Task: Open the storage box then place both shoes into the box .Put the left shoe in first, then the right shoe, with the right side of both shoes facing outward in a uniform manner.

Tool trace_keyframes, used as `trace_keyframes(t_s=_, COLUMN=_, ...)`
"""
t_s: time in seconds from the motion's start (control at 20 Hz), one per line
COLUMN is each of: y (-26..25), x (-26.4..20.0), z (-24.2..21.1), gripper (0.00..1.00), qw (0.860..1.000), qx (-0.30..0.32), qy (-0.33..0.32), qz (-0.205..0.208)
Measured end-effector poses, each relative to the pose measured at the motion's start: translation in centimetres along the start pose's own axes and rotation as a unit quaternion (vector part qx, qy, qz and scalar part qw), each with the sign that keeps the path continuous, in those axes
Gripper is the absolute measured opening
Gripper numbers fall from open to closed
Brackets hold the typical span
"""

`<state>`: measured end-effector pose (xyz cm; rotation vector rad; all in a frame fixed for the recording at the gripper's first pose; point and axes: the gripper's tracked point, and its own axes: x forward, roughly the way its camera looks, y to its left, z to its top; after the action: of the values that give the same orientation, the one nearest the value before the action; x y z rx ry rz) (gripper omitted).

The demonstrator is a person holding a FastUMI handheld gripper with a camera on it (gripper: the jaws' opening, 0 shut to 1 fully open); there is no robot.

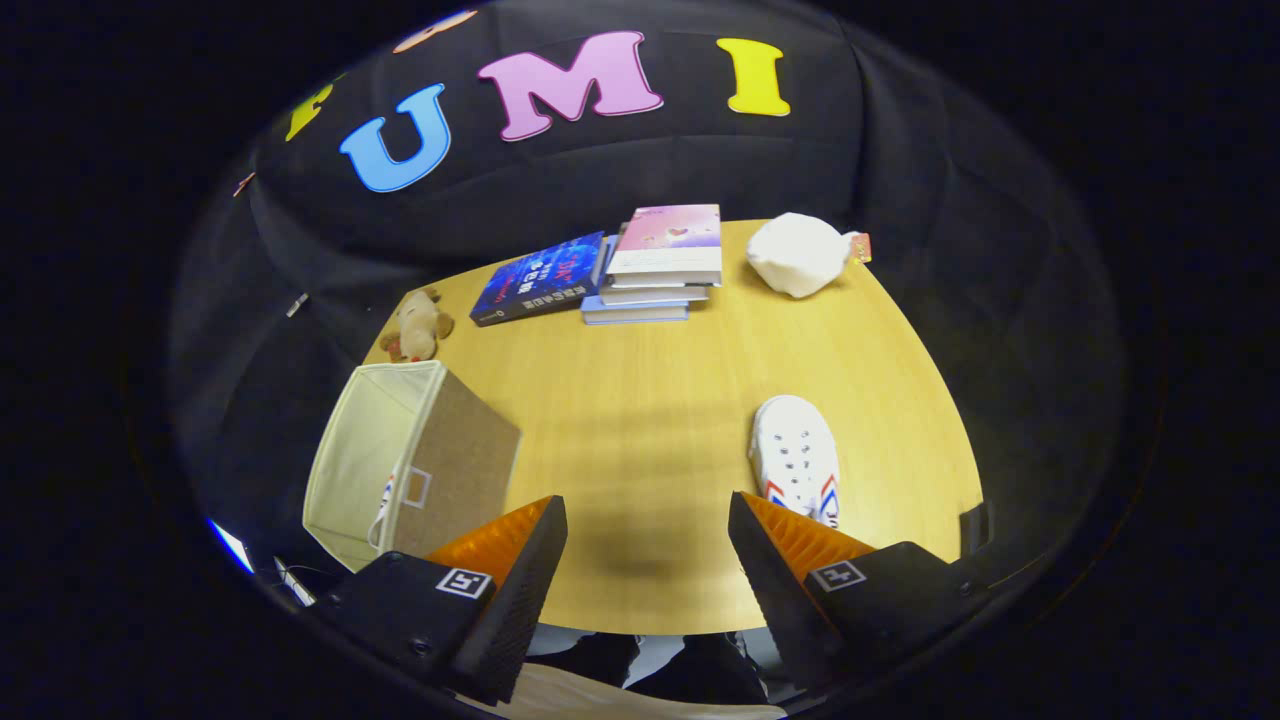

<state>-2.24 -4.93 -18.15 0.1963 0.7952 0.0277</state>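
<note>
Gripper (648,520): fingers spread apart, holding nothing, above bare table (640,400). Open storage box (420,460) beside left finger, one shoe partly visible inside; white shoe (795,455) just ahead of right finger. Beyond: stacked books (655,265), blue book (540,280), plush toy (415,325), white bag (798,253).

White shoe (795,460) with red-and-blue stripes, just ahead of the right finger; beige storage box (415,460), cream inside, ahead of the left finger; dark blue book (540,278) and pink-covered book (668,238) beyond, on the light wood table (640,400).

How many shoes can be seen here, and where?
2. One white shoe lies on the table, just ahead of the open hand-held gripper. A second, partly hidden, sits inside the open storage box, a bit showing.
</note>
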Motion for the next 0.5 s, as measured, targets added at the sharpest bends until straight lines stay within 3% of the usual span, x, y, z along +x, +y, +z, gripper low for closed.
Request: trace_keyframes(t_s=0.5, y=-12.5, x=5.1, z=-3.2, gripper=0.99, qw=0.996, qx=-0.055, qy=0.048, qz=-0.042)
